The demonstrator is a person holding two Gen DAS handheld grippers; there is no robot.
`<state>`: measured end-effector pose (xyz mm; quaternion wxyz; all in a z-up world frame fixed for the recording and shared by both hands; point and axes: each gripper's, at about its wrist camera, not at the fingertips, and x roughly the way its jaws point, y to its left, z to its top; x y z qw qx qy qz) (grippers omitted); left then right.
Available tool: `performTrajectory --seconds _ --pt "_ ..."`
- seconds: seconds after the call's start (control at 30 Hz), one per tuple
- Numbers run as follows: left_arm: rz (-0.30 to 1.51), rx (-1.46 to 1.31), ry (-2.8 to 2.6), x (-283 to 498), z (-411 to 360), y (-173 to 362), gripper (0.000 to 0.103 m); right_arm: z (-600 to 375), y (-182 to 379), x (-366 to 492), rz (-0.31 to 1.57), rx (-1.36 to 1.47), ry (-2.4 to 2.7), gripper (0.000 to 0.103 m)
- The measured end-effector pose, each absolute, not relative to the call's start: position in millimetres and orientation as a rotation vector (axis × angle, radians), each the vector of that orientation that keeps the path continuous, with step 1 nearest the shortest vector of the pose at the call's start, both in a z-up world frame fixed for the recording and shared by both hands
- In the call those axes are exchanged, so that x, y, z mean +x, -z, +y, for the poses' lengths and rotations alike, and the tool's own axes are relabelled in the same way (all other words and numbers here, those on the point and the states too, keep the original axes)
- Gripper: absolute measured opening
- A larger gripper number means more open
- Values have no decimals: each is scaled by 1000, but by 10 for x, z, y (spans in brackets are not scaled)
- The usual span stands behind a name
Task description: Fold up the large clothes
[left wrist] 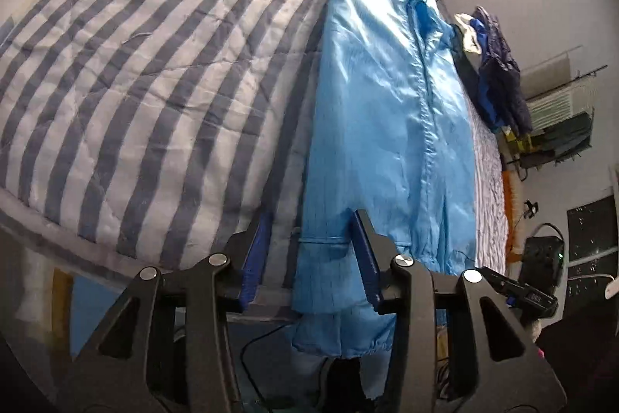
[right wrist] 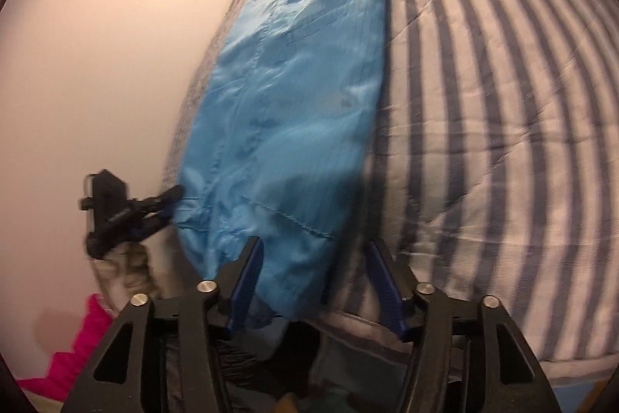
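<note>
Shiny light-blue garment (left wrist: 387,111), long folded strip w/ stitched seam, lies on quilted striped bed cover (left wrist: 135,64). Left gripper (left wrist: 313,258) and right gripper (right wrist: 313,281) fingers spread, straddling garment's hem, not pinching.

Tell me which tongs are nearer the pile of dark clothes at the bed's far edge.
Right. The dark clothes pile lies off the gown's right edge; the right tongs work that side, the left tongs the opposite edge.

the garment (left wrist: 387,95) lies lengthwise on the quilt (left wrist: 154,64), near its edge.
</note>
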<state>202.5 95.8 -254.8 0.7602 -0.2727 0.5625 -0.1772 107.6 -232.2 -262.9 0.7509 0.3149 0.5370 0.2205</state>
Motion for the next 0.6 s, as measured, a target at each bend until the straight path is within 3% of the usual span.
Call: performTrajectory --seconds 0.07,0.13,0.17,0.23,0.3,0.6 --pt "1260 -640 435 2068 898 2597 24 -2298 2672 1136 1167 722 -502 53" --pt "1265 -611 439 2074 811 2595 24 -2267 2707 1191 1167 747 -520 50" --pt "1263 -595 444 2079 796 2580 24 -2235 2725 1226 1172 748 -526 44" --pt "1263 -585 450 2084 759 2576 11 -2157 2736 1264 1177 725 -539 33" --pt "1263 -596 448 2091 725 2574 7 -2095 2741 1237 1186 708 -541 9" --pt "1233 -582 488 1861 638 2422 2 -2073 2514 1000 1204 637 -505 1"
